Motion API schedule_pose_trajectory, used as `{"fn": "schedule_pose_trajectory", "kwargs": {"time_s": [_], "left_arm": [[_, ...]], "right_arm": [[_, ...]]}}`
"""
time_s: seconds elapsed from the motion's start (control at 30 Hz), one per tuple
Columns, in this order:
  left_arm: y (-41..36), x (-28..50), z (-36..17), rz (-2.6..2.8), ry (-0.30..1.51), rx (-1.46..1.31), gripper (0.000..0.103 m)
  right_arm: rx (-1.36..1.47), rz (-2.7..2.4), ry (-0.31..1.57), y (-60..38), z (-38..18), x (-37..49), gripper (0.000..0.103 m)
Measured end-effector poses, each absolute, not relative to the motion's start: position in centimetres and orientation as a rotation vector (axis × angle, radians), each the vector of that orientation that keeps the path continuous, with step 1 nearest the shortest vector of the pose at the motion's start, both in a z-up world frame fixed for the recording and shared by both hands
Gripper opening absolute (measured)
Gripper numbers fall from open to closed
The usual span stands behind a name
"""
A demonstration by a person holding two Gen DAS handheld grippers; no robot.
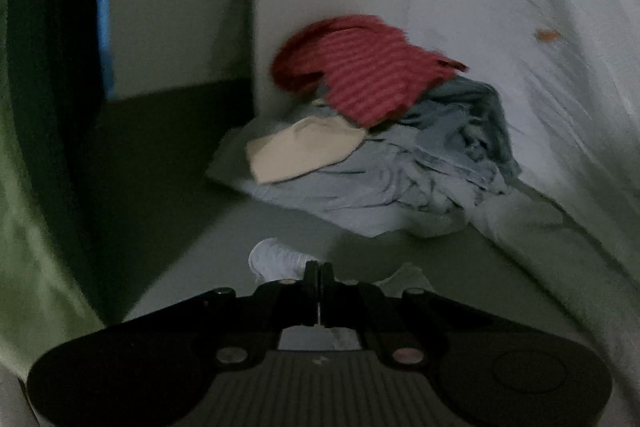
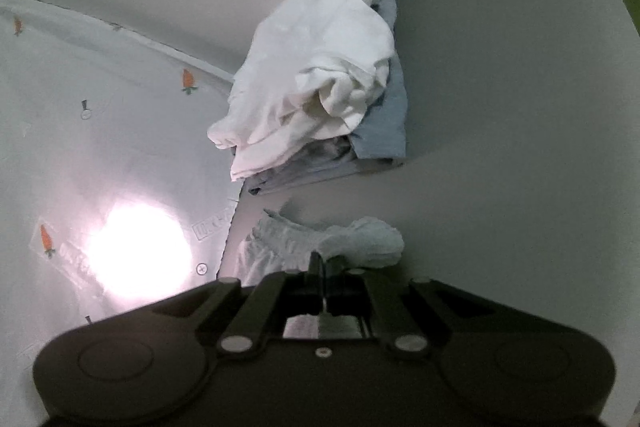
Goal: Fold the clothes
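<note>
In the left wrist view my left gripper (image 1: 319, 269) is shut, with a fold of a pale garment (image 1: 276, 259) bunched at its fingertips and more pale cloth showing beneath the fingers. In the right wrist view my right gripper (image 2: 323, 261) is shut on a pale garment (image 2: 304, 239) with a gathered elastic waistband; the cloth hangs in a lump to either side of the tips. Most of the garment is hidden under the gripper bodies. I cannot tell from these views whether both hold the same piece.
A heap of clothes lies ahead of the left gripper: a red striped top (image 1: 360, 71), a beige piece (image 1: 304, 151), blue-grey garments (image 1: 432, 163). Ahead of the right gripper, a white garment (image 2: 320, 67) rests on folded blue cloth (image 2: 384, 127). A carrot-print sheet (image 2: 100, 87) lies left, green fabric (image 1: 24, 187) beside.
</note>
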State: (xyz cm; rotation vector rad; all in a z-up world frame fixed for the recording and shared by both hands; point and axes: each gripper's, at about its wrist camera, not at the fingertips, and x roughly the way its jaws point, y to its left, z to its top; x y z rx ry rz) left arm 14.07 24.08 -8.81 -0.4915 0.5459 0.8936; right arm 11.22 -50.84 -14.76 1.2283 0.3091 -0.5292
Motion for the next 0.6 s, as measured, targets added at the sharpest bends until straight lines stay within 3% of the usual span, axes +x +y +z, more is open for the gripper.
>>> {"fn": "schedule_pose_trajectory", "kwargs": {"time_s": [0.2,0.33,0.6], "left_arm": [[23.2,13.3,-5.2,0.852,0.476,-0.463,0.0],[23.7,13.6,-7.4,0.93,0.547,-0.469,0.0],[24.4,17.7,-6.1,0.885,0.488,-0.477,0.0]], "right_arm": [[1.102,-0.5,0.277,-51.2,-11.2,11.3,0.001],[0.956,-0.546,0.373,-50.6,-11.2,12.4,0.001],[0.897,-0.504,0.302,-50.7,-7.7,16.9,0.001]]}}
